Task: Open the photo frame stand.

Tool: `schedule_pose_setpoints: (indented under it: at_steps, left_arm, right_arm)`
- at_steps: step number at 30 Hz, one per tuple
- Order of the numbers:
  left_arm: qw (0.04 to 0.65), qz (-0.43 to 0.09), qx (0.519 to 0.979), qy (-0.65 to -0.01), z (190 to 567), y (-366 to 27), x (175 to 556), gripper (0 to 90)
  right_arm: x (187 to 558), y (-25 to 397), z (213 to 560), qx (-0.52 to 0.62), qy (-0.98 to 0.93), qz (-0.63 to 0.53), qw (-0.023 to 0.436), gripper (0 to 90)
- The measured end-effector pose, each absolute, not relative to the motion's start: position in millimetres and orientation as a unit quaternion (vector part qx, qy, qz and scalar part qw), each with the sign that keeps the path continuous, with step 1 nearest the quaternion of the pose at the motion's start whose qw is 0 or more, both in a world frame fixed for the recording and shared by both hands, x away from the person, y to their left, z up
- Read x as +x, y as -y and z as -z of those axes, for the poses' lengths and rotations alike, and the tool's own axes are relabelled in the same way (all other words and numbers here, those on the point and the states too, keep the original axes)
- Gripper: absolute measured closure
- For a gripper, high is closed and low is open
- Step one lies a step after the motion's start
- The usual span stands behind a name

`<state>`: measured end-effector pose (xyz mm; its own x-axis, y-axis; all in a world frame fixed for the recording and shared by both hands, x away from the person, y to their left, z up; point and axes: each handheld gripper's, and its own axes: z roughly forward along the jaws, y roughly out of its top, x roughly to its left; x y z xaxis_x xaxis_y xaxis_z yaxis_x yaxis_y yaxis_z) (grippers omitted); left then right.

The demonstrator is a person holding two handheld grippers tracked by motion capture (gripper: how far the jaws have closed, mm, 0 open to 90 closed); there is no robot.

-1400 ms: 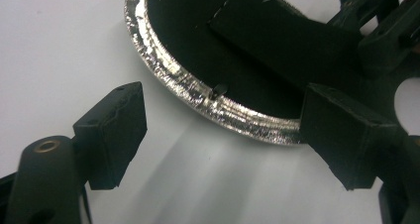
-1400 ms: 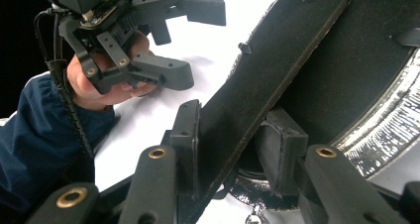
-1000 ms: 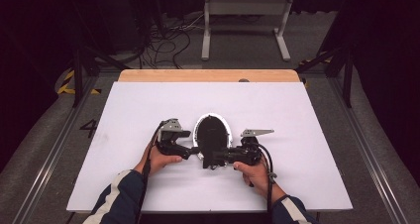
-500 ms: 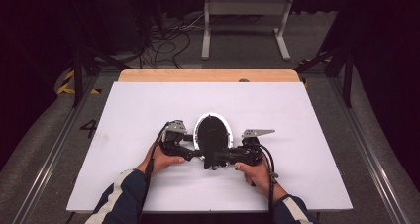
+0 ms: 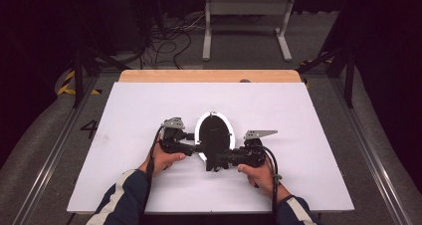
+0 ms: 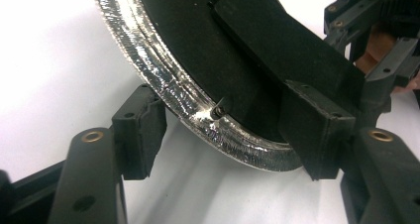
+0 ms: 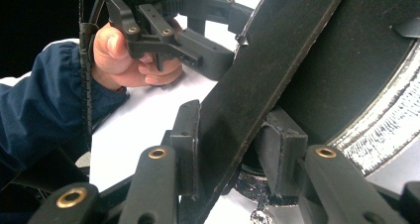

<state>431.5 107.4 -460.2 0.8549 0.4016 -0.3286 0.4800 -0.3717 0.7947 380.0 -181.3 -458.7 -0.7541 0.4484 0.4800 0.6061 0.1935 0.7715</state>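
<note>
While the white table [image 5: 149,115] stands in a dark room, each hand-held gripper pinches the mirror [image 5: 215,135].

One white table [image 5: 149,115] carries one oval black disc with a silver foil rim [image 5: 215,135]. One flat black strap [image 7: 267,80] crosses that disc. Two handheld grippers are at work: one left gripper [image 5: 191,146] and one right gripper [image 5: 214,161]. Two hands hold them, one hand [image 5: 166,159] each. Two dark blue sleeves [image 5: 124,197] come in.
</note>
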Motion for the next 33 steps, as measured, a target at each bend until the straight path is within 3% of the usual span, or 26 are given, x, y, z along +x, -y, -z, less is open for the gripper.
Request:
schedule_pose_setpoints:
  at_steps: [9,23,33]
  left_arm:
    - [0.529,0.014,0.811,-0.251,442,-111,426,48.6]
    - [0.507,0.018,0.831,-0.230,443,-106,422,59.2]
    - [0.504,-0.054,0.838,-0.205,429,-101,410,64.4]
  right_arm:
    - [380,182,459,-0.349,0.771,0.529,0.062,67.7]
    - [378,181,457,-0.349,0.773,0.527,0.056,71.0]
    - [377,182,452,-0.349,0.775,0.526,0.035,74.0]
